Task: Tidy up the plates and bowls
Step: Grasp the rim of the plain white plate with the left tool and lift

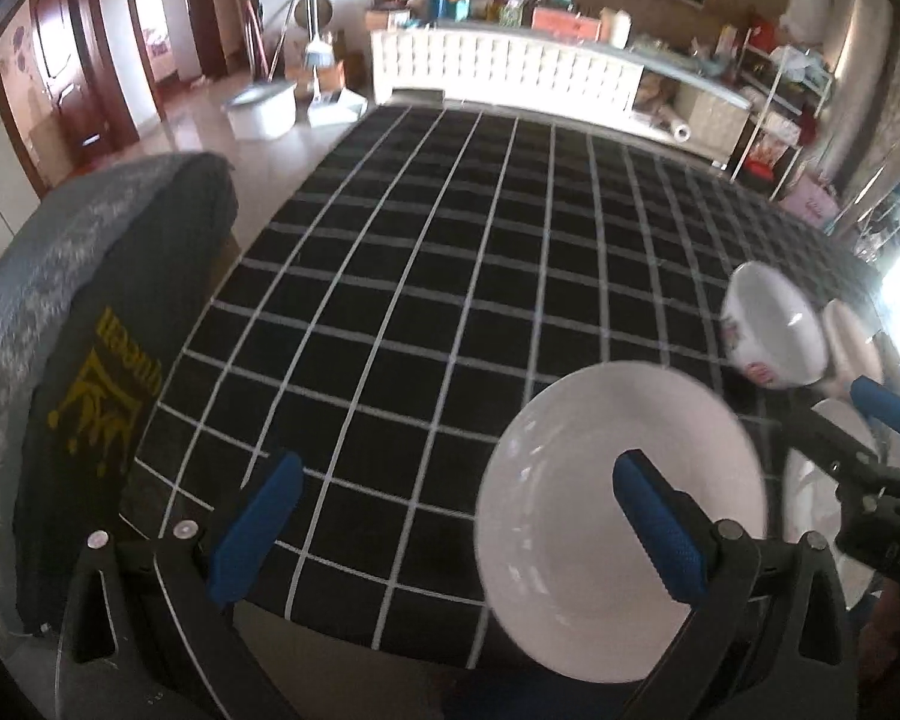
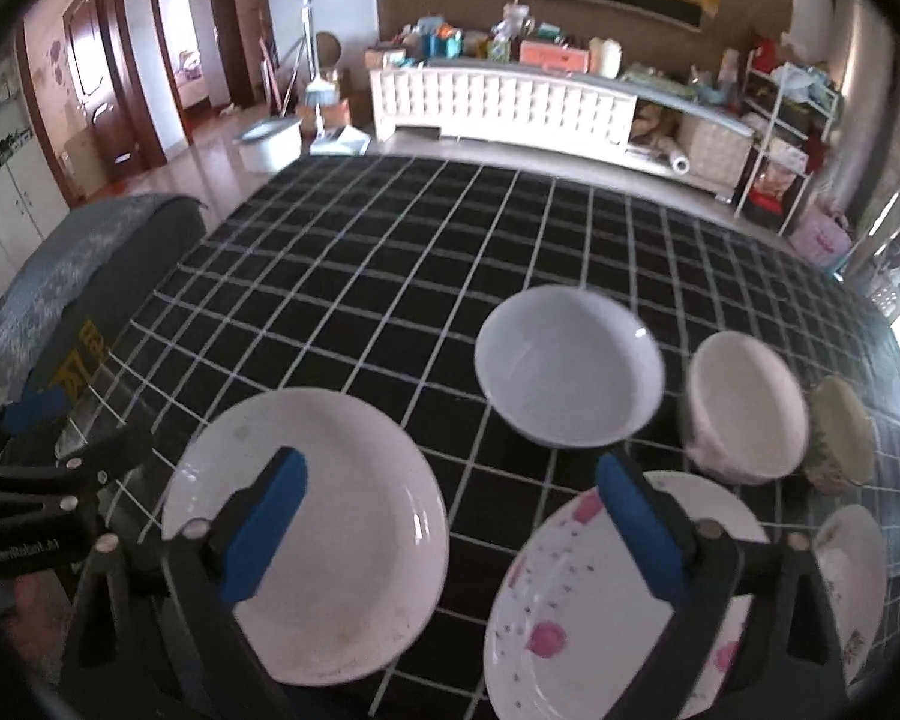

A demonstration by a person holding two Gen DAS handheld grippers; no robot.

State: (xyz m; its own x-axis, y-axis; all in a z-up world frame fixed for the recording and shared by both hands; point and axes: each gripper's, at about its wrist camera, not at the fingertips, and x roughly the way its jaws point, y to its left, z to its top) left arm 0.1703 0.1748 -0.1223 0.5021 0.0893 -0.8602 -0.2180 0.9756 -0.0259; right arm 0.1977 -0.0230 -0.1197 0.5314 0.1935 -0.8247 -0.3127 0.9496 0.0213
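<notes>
Both hand-held grippers [image 1: 456,534] [image 2: 450,531] wide open — empty.

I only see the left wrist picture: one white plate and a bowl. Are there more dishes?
Observer: Yes. A flowered plate lies right of the white plate.
Child: How many bowls?
Observer: Three stand in a row behind the plates: a white bowl, a pinkish bowl and a small greenish bowl.
Child: Is the right hand-held gripper holding anything?
Observer: No. The right hand-held gripper is open, above the gap between the plates.
</notes>
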